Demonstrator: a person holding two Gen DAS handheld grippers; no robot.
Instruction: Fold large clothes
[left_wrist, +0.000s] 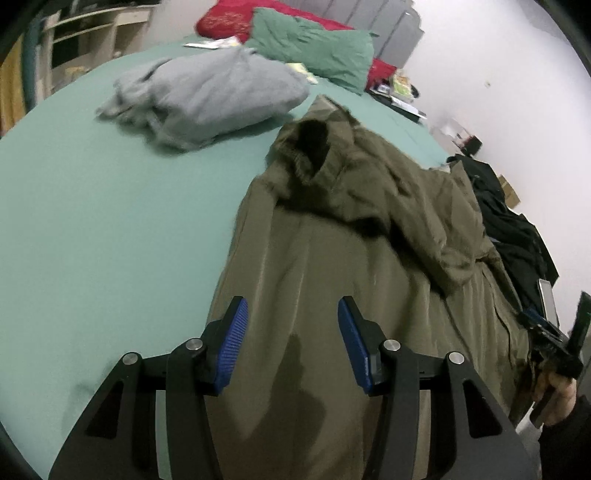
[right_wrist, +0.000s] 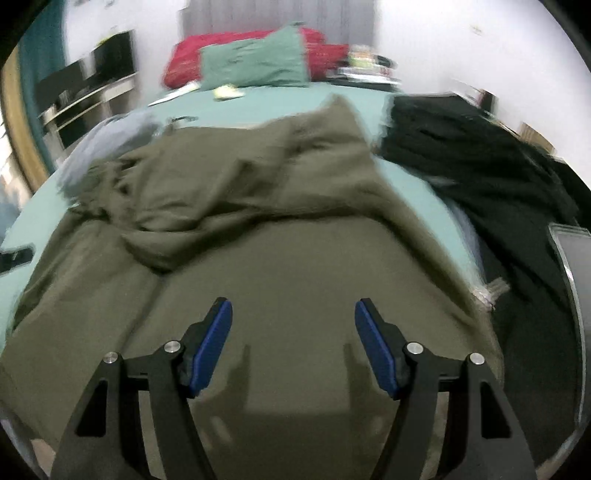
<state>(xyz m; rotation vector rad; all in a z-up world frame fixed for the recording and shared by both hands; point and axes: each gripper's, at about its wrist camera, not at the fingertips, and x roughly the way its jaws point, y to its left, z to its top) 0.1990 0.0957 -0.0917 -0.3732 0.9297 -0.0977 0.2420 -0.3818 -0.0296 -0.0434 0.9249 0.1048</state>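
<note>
An olive-green hooded coat (left_wrist: 332, 258) lies spread on a green bed sheet (left_wrist: 92, 229), its dark-lined hood (left_wrist: 310, 147) at the far end and a sleeve folded across its body. My left gripper (left_wrist: 291, 314) hovers open over the coat's lower left part, nothing between its blue pads (left_wrist: 232, 347). In the right wrist view the same coat (right_wrist: 277, 240) fills the middle, blurred. My right gripper (right_wrist: 293, 314) is open above the coat's smooth lower panel, empty. At the right edge of the left wrist view a hand holds the right gripper (left_wrist: 554, 354).
A folded grey garment (left_wrist: 207, 96) lies on the bed beyond the coat to the left. A black garment heap (right_wrist: 480, 166) sits at the coat's right. Green and red pillows (left_wrist: 314, 48) lie at the headboard. A shelf unit (left_wrist: 85, 40) stands at far left.
</note>
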